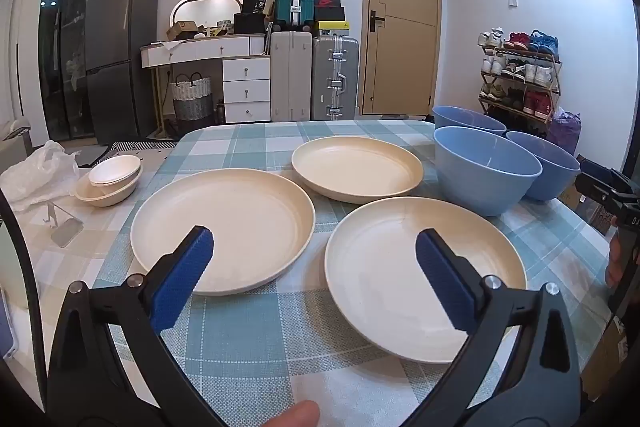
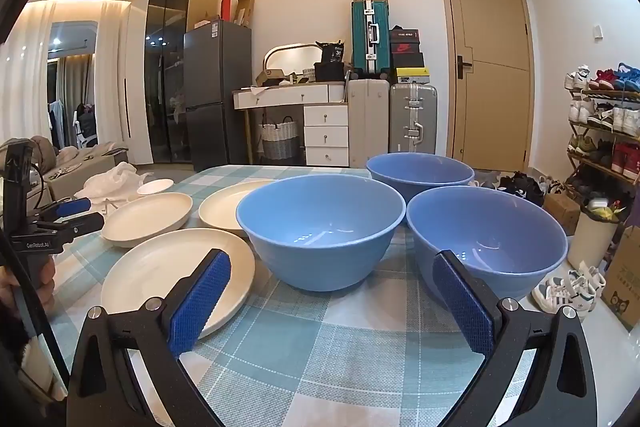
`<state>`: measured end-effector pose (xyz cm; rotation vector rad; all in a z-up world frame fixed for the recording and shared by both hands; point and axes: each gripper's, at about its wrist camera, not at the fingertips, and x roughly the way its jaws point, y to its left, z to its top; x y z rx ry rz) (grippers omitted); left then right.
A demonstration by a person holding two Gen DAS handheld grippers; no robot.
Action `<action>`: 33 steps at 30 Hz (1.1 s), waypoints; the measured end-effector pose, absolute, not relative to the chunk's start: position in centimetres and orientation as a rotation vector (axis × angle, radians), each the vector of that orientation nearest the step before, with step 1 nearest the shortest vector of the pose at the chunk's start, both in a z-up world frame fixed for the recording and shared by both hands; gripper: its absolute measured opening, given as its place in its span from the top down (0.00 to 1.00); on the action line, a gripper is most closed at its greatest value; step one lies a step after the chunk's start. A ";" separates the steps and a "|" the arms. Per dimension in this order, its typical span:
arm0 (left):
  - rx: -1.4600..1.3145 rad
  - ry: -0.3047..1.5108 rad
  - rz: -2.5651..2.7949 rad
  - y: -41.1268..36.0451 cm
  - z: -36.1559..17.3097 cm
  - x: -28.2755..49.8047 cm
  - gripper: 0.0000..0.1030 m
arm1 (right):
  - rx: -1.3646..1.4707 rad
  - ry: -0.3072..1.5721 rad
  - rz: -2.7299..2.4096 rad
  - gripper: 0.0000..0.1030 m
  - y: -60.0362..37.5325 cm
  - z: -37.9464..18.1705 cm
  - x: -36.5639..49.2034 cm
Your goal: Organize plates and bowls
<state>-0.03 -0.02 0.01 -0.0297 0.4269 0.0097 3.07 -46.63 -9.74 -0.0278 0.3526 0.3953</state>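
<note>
Three cream plates (image 1: 224,227) and three blue bowls (image 2: 320,227) (all separate) before wide, empty left tongs (image 1: 314,253) and right tongs (image 2: 332,279).

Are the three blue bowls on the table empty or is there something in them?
Two look empty: the near-left bowl and near-right bowl show bare blue insides with only light reflections. The far bowl cannot be told; its bottom is hidden.

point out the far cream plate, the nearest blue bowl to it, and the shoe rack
far cream plate (image 1: 356,163), left wrist view, on its flat inner floor
nearest blue bowl (image 1: 486,187), left wrist view, on its outer front wall
shoe rack (image 1: 520,79), left wrist view, on its middle shelves with shoes
</note>
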 end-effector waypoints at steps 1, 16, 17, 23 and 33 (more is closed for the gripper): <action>-0.030 0.434 0.010 0.0 0.0 0.0 0.02 | -0.028 0.347 0.395 0.00 -46.6 -9.7 3.0; -0.042 0.439 0.007 0.0 0.0 0.0 0.02 | -0.026 0.350 0.397 0.00 -46.6 -9.7 3.1; -0.042 0.439 0.007 0.0 0.0 0.0 0.02 | -0.026 0.349 0.397 0.00 -46.6 -9.7 3.1; -0.043 0.439 0.007 0.0 0.0 0.0 0.02 | -0.027 0.349 0.397 0.00 -46.6 -9.7 3.1; -0.044 0.438 0.006 0.0 0.0 0.0 0.02 | -0.024 0.347 0.399 0.00 -46.7 -9.8 3.2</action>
